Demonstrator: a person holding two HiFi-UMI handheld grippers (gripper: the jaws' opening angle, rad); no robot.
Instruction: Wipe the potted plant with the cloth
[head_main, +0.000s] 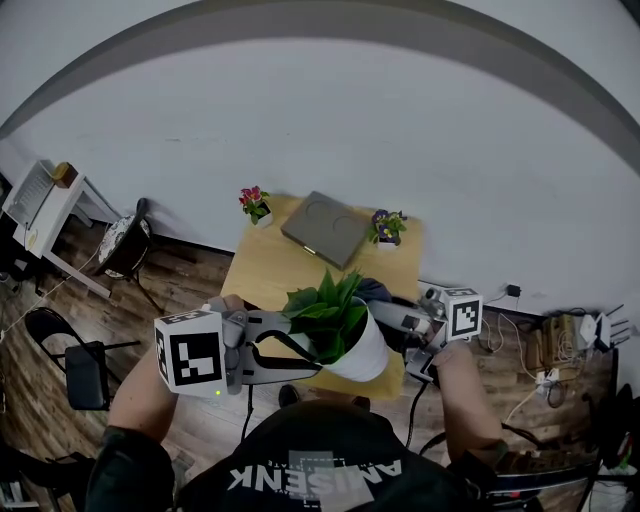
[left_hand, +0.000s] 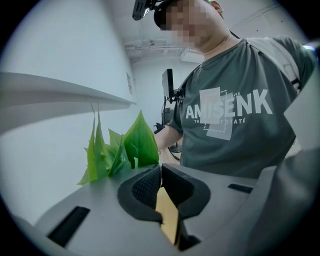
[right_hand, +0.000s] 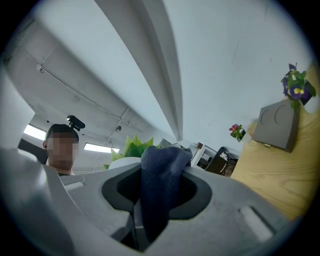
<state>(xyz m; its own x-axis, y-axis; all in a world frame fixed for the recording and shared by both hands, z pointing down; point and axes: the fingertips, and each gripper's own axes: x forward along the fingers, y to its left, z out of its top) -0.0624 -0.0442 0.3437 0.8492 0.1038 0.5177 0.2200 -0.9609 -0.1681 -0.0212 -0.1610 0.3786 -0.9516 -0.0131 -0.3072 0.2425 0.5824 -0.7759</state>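
The potted plant (head_main: 345, 335), broad green leaves in a white round pot, is found over the near edge of the light wooden table (head_main: 270, 270), tilted, between the two grippers.

The left gripper (left_hand: 159, 172) is closed almost fully. In its own view only a thin tan strip is seen in the slit between the jaws, and it cannot be said what this strip is. In the head view its tips are seen at the rim of the pot, among the leaves, so it is judged that the pot is steadied from this side. A real pinch on the rim cannot be confirmed.

The right gripper (right_hand: 161, 170) is clamped on the dark blue cloth (right_hand: 157, 200), which is bunched between the jaws and stands out above them. The leaves and the pot rim are seen just behind the cloth.

As to progress, the cloth is taken and brought beside the plant. Contact of the cloth with a leaf or the pot is not shown clearly, and no difference between wiped and unwiped parts can be seen. The wiping itself is therefore judged as mostly left to do, and after it the pot must be set upright on the table.
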